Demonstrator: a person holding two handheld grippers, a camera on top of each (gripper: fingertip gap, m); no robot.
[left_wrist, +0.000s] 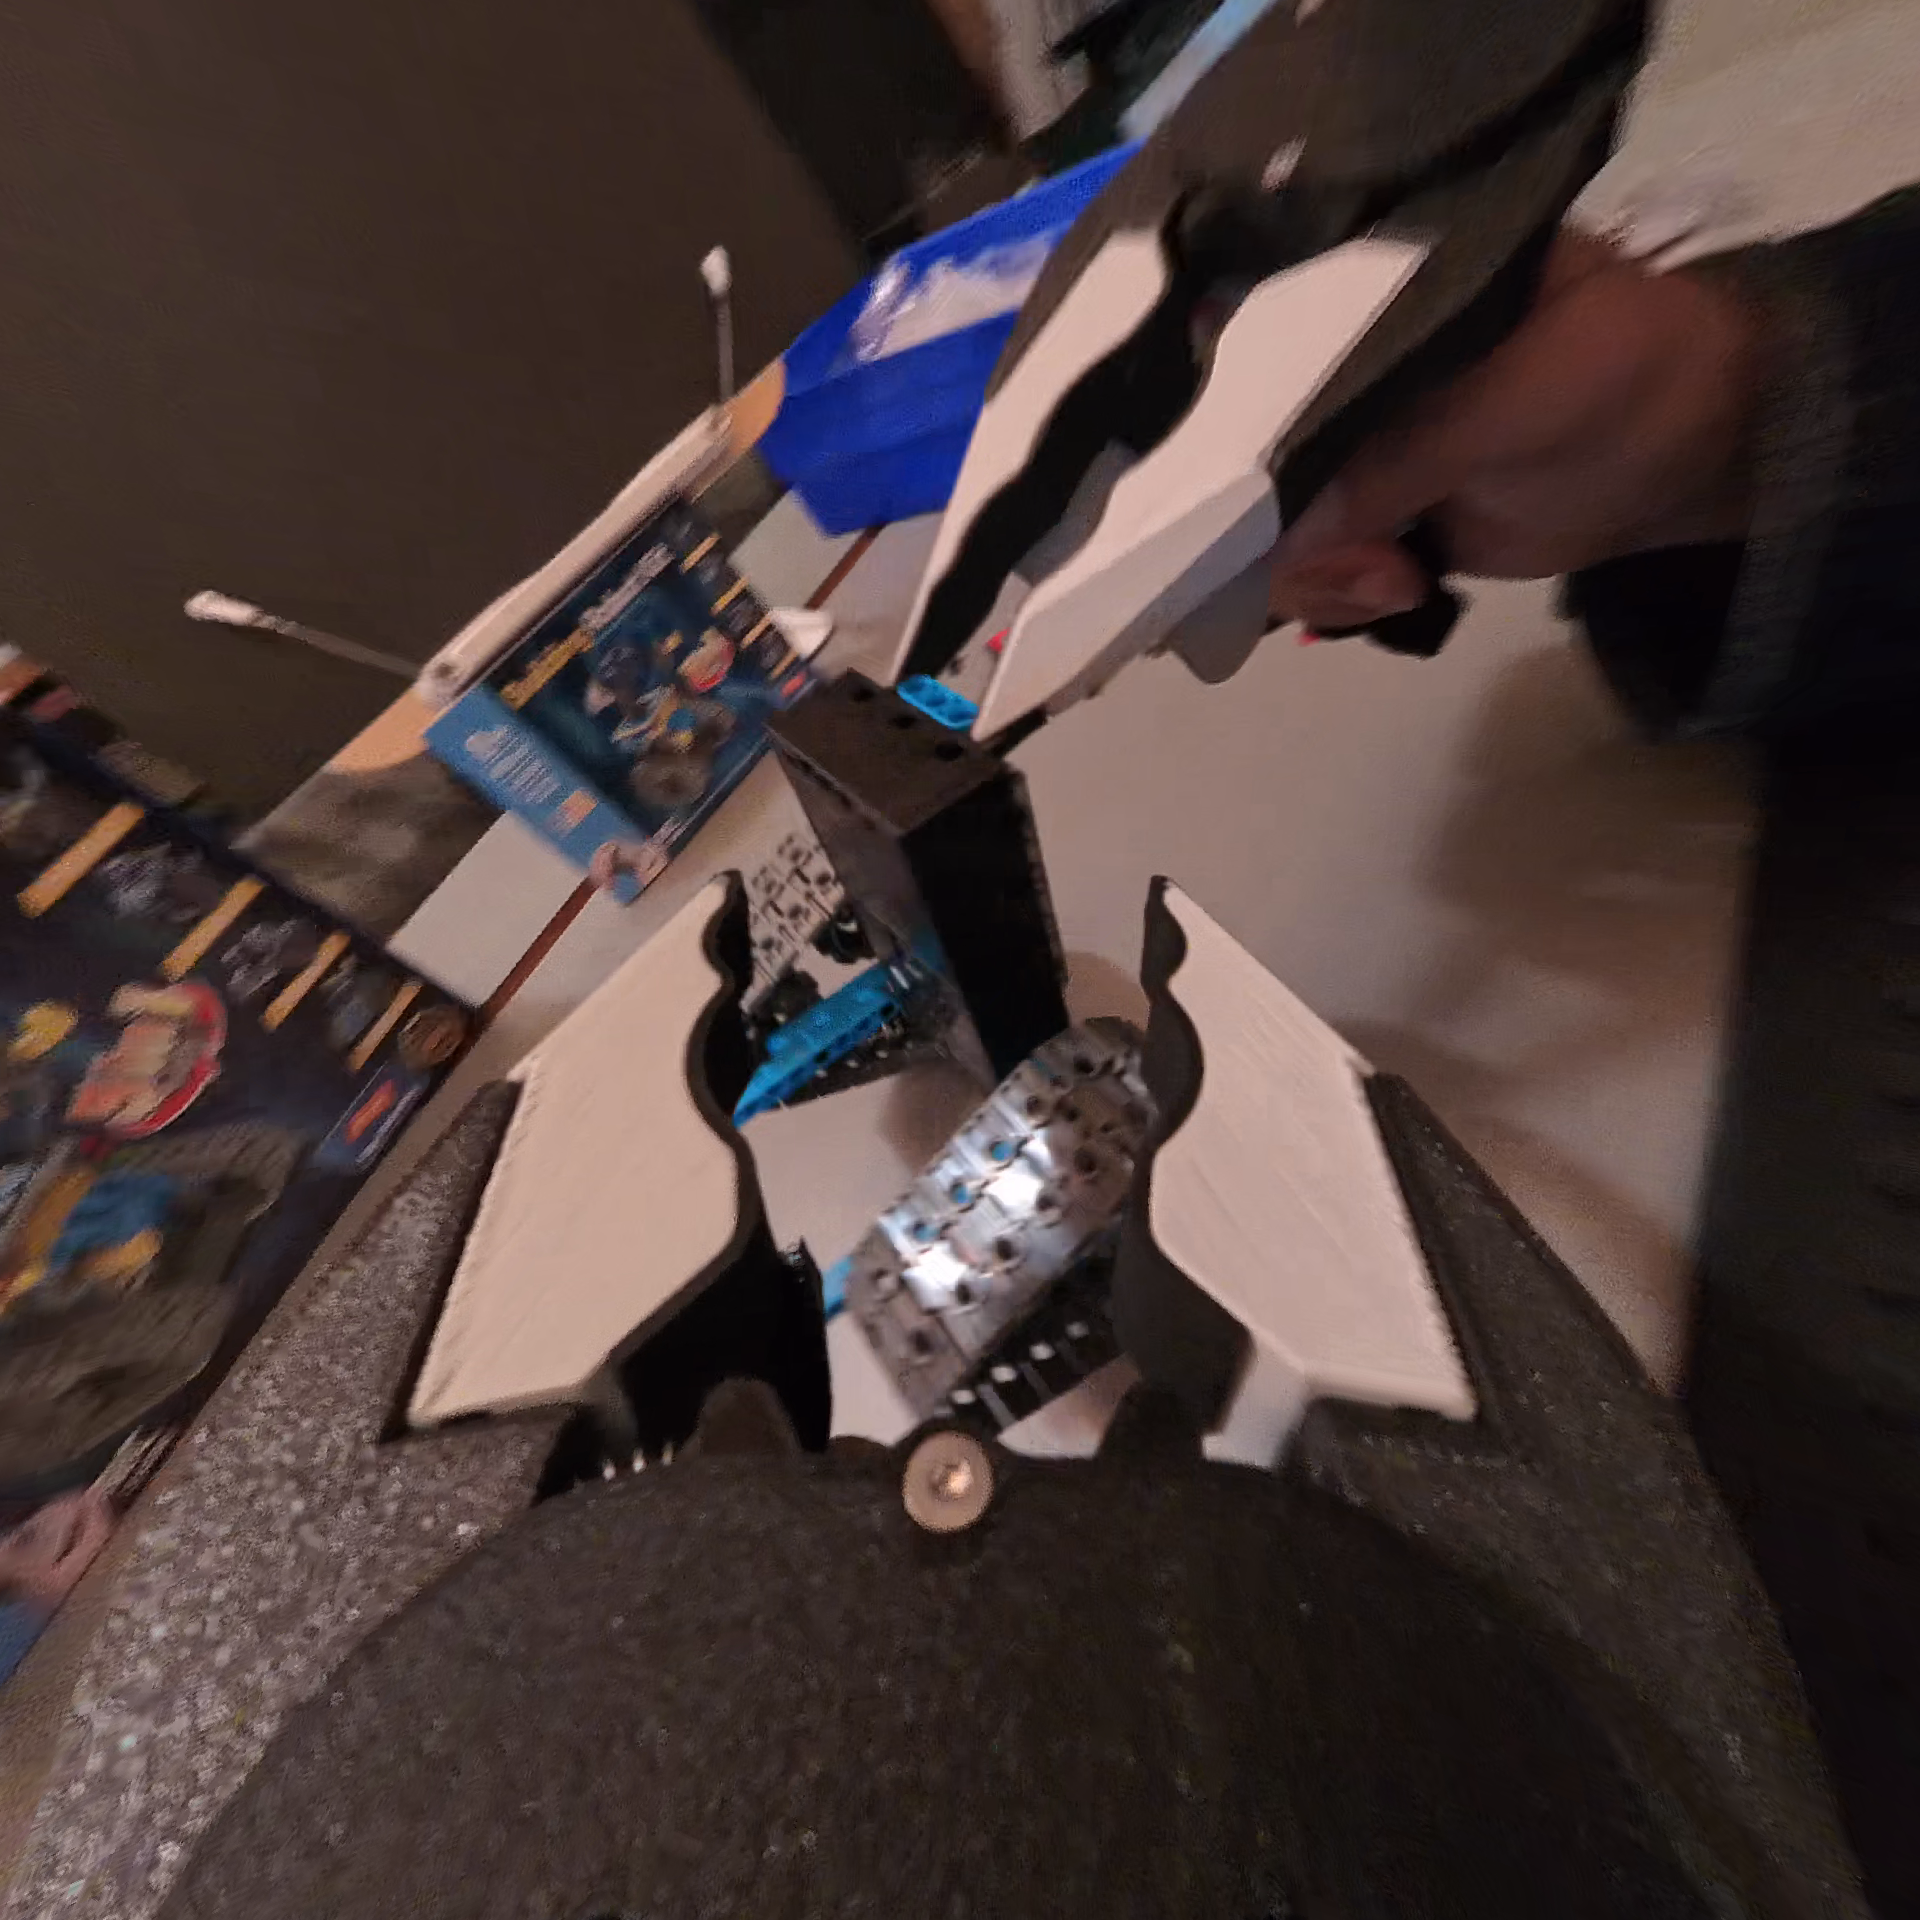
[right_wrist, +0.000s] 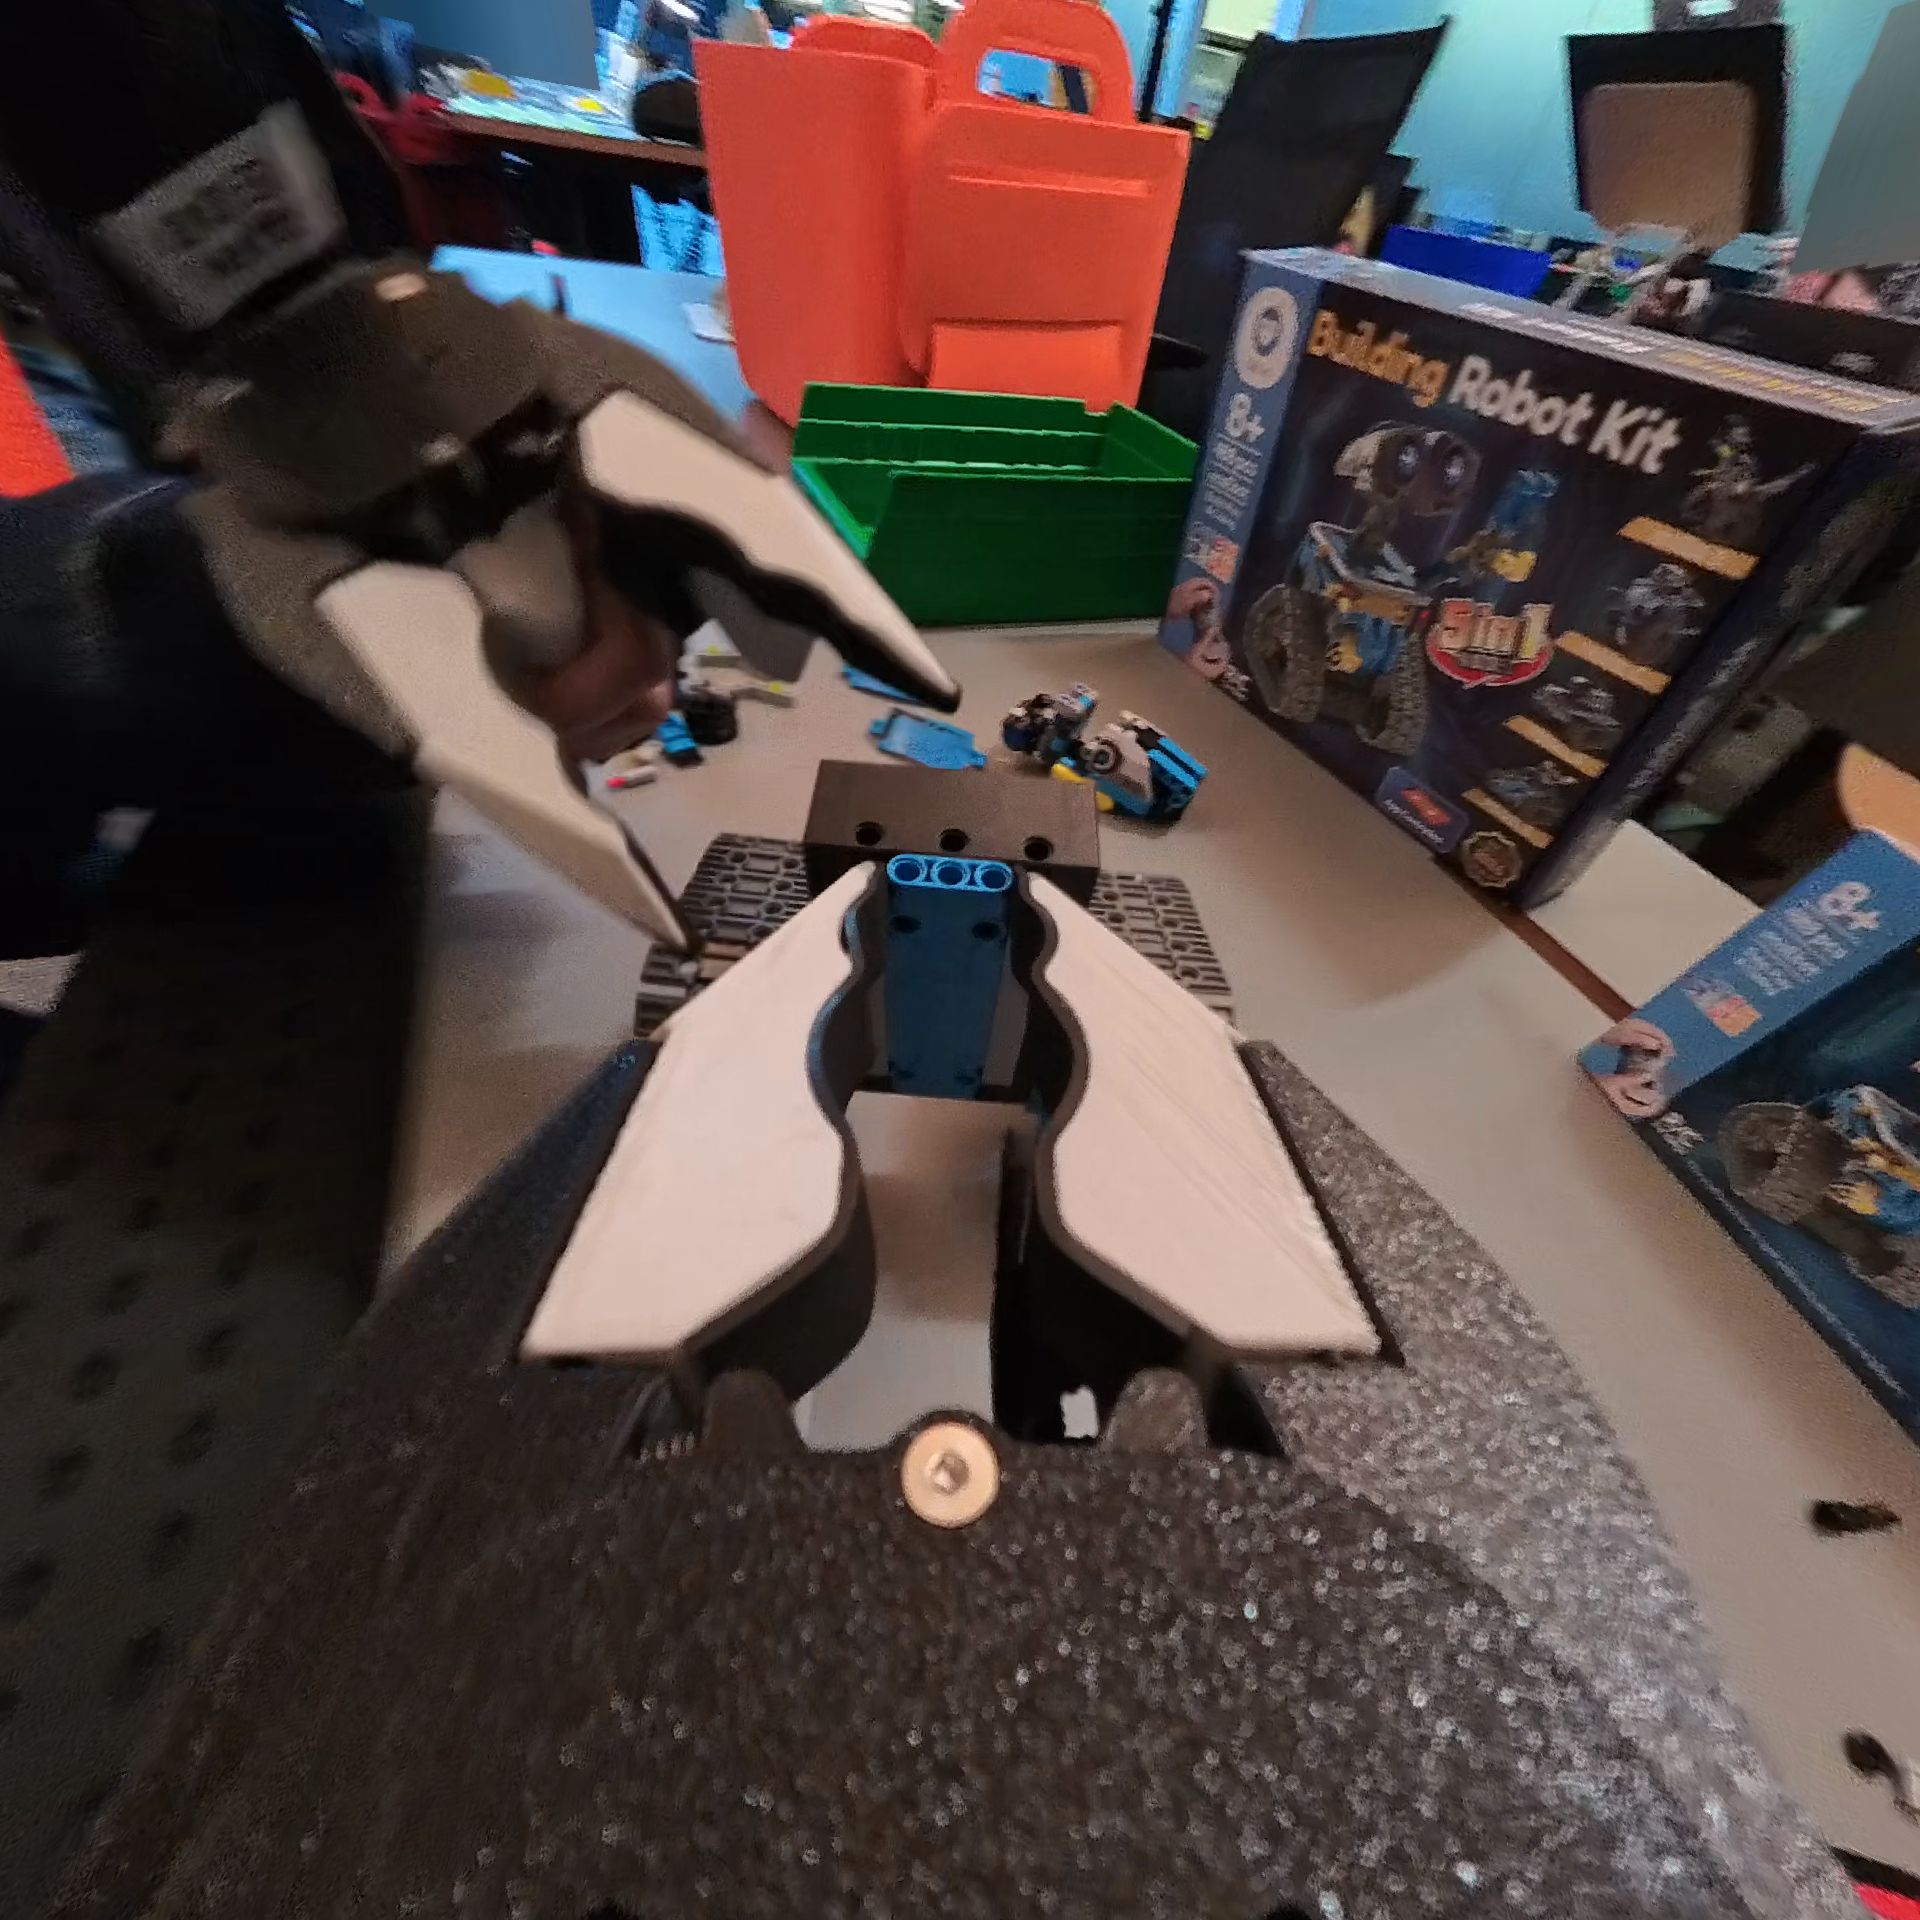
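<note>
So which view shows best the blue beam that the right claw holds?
The right wrist view: the blue beam sits sharp and central between the right claw fingers. The left wrist view shows only its blurred blue end behind the black block.

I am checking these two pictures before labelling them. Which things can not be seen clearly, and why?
- Blue beam, right wrist view: its lower end is hidden between the right gripper fingers.
- Tracked model, left wrist view: motion blur and the left gripper fingers cover its sides; its left track is also blurred in the right wrist view.
- Small loose parts, right wrist view: too small, partly behind the left gripper.
- Blue bin, left wrist view: blurred, contents unclear.
</note>
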